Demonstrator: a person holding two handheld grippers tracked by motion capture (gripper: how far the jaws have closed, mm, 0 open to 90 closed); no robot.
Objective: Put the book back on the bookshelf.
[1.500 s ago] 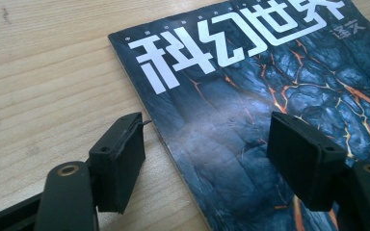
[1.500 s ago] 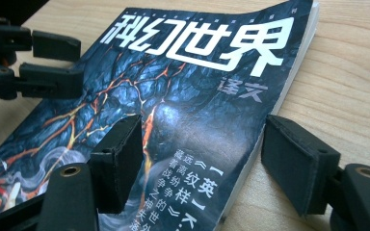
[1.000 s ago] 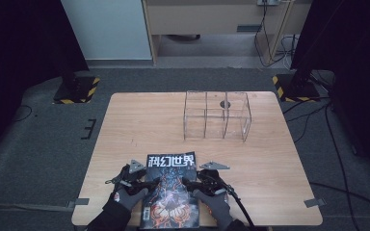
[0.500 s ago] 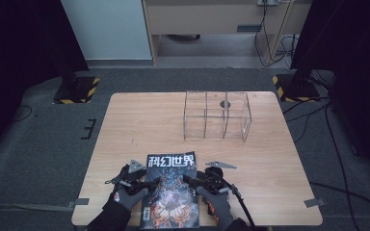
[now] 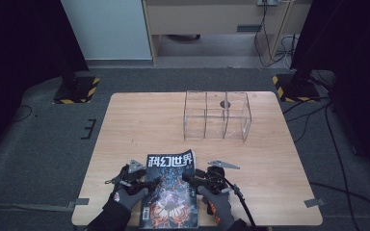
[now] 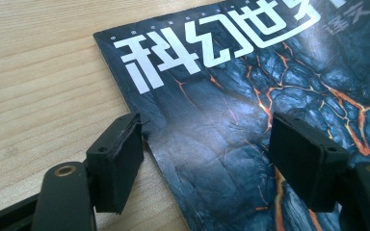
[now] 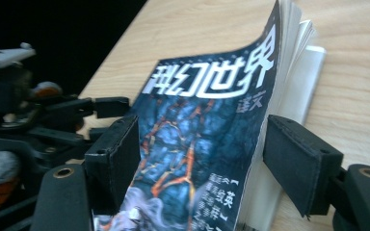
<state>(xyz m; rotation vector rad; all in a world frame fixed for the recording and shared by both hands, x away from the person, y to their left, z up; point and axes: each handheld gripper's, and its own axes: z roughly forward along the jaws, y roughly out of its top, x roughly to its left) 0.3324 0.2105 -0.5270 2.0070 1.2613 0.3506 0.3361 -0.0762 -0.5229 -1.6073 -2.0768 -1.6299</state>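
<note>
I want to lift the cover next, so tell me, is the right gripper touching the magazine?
Cannot tell. In the right gripper view the magazine cover rises between the right gripper jaws, close against one; no contact or gap shows plainly.

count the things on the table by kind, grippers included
magazine: 1
clear divided box: 1
grippers: 2, the left gripper and the right gripper
total: 4

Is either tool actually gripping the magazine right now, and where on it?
Neither grips it. The left tool stands open over the magazine's spine edge. The right tool is open astride the lifted page edge; whether a pad touches the cover cannot be told.
</note>
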